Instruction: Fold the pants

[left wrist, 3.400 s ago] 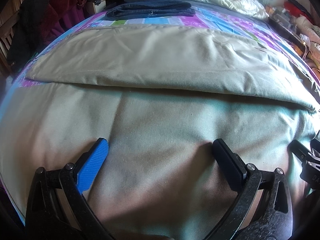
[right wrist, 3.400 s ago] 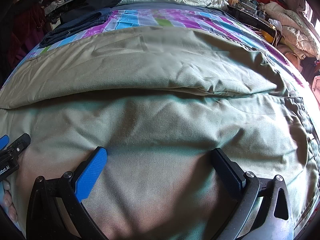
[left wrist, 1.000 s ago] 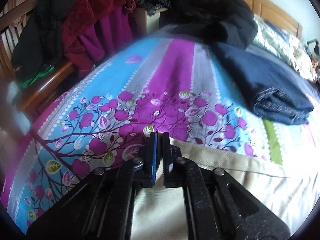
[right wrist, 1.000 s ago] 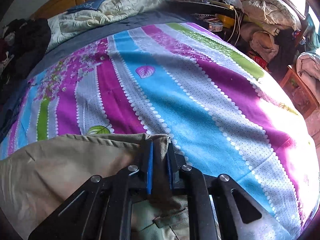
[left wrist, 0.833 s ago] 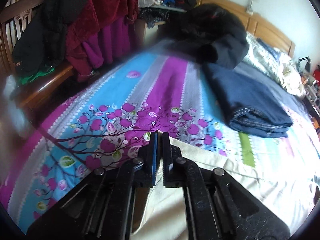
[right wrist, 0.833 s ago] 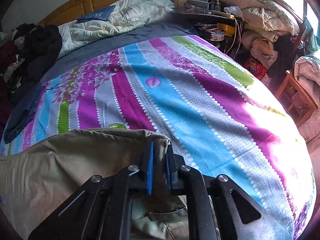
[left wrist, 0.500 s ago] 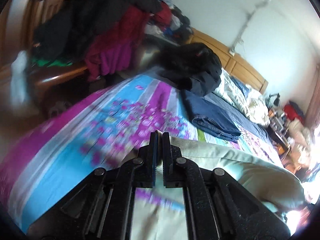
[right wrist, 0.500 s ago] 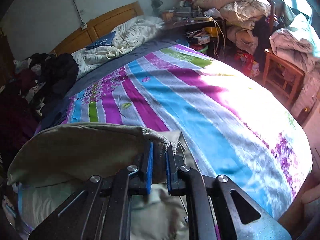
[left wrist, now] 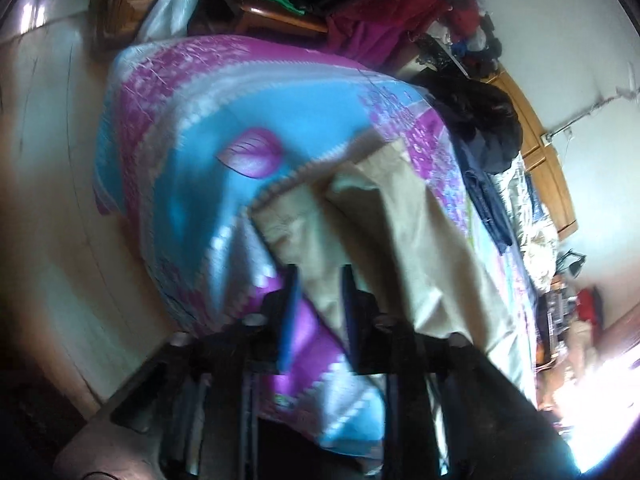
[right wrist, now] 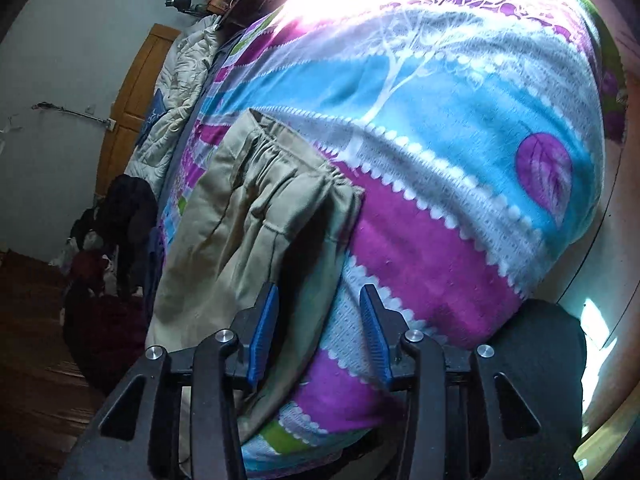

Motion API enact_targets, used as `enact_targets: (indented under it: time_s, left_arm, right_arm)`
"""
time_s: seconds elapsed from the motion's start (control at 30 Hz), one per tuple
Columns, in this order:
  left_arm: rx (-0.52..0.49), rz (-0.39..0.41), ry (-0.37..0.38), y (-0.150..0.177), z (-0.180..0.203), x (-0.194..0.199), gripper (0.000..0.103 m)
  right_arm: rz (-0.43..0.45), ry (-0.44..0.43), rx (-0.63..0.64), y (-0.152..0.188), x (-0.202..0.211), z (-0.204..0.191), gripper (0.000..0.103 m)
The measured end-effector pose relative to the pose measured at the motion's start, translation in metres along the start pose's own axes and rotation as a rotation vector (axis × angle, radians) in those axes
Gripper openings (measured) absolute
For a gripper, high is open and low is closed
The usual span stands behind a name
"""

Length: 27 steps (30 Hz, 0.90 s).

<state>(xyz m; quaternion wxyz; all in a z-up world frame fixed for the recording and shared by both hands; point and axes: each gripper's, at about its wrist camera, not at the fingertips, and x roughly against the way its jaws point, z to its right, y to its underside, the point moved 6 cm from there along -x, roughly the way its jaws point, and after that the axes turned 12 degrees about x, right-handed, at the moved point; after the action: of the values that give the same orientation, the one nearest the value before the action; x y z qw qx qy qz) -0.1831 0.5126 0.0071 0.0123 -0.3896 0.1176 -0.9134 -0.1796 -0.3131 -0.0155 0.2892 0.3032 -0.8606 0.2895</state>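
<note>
Grippers both let go now: left gripper (left wrist: 317, 280) and right gripper (right wrist: 318, 304) spread, no longer pinching khaki pants (right wrist: 248, 216). Lengthwise fold done on bedspread (right wrist: 460, 128), cross fold probably next.

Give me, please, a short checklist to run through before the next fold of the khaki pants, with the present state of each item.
1. Left gripper released: ok, jaws apart, cloth between them but unclamped.
2. Right gripper released: ok, jaws apart, nothing pinched.
3. Khaki pants resting on the bedspread: ok, they lie along it.
4. Legs stacked one over the other: ok, two layers show at the hem end, slightly offset.
5. Waistband flat: not ok, it is gathered and rumpled.
6. Far side of the pants smooth: cannot tell, the left wrist view is blurred.
</note>
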Motion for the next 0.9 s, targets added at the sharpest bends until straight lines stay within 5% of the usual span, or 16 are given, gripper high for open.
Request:
enact_targets:
  time_s: [0.03, 0.07, 0.17, 0.27, 0.33, 0.37, 0.4, 0.43, 0.6, 0.63, 0.73, 0.83, 0.9]
  left_arm:
    - [0.031, -0.011, 0.016, -0.002, 0.006, -0.005, 0.06]
    - [0.06, -0.01, 0.024, -0.006, 0.013, -0.011, 0.065]
    - [0.092, -0.002, -0.019, -0.013, 0.019, -0.027, 0.066]
    - [0.081, -0.029, -0.081, -0.01, 0.019, -0.039, 0.066]
    - [0.076, -0.061, -0.106, -0.007, 0.021, -0.046, 0.058]
    - [0.051, -0.056, -0.103, -0.006, 0.021, -0.043, 0.024]
    - [0.003, -0.064, -0.111, -0.006, 0.029, -0.048, 0.006]
    - [-0.031, -0.074, -0.116, -0.004, 0.031, -0.05, 0.003]
    - [-0.052, -0.025, -0.102, -0.005, 0.035, -0.049, 0.002]
    - [-0.042, -0.02, -0.096, -0.005, 0.034, -0.049, 0.002]
    - [-0.019, -0.021, -0.084, -0.007, 0.032, -0.045, 0.002]
    - [-0.015, -0.028, -0.076, -0.008, 0.033, -0.043, 0.002]
    - [-0.015, -0.03, -0.082, -0.008, 0.033, -0.045, 0.002]
  right_arm:
    - [-0.014, -0.046, -0.022, 0.004, -0.004, -0.004, 0.052]
    - [-0.029, -0.084, -0.047, 0.008, -0.008, -0.007, 0.057]
    - [-0.045, -0.128, -0.091, 0.016, -0.019, -0.014, 0.076]
    - [-0.039, -0.126, -0.086, 0.02, -0.024, -0.019, 0.078]
    - [-0.024, -0.142, -0.099, 0.019, -0.025, -0.023, 0.078]
    - [-0.018, -0.151, -0.102, 0.016, -0.025, -0.025, 0.078]
    - [-0.015, -0.156, -0.104, 0.013, -0.026, -0.026, 0.078]
    - [-0.013, -0.156, -0.11, 0.013, -0.026, -0.025, 0.078]
    - [0.024, -0.19, -0.197, -0.002, -0.026, -0.018, 0.074]
    - [0.018, -0.196, -0.197, -0.004, -0.027, -0.02, 0.067]
    - [-0.05, -0.079, -0.149, -0.008, -0.026, -0.025, 0.057]
    - [-0.009, -0.002, -0.243, -0.012, -0.007, -0.013, 0.057]
    - [0.039, -0.095, -0.301, -0.02, 0.003, -0.01, 0.057]
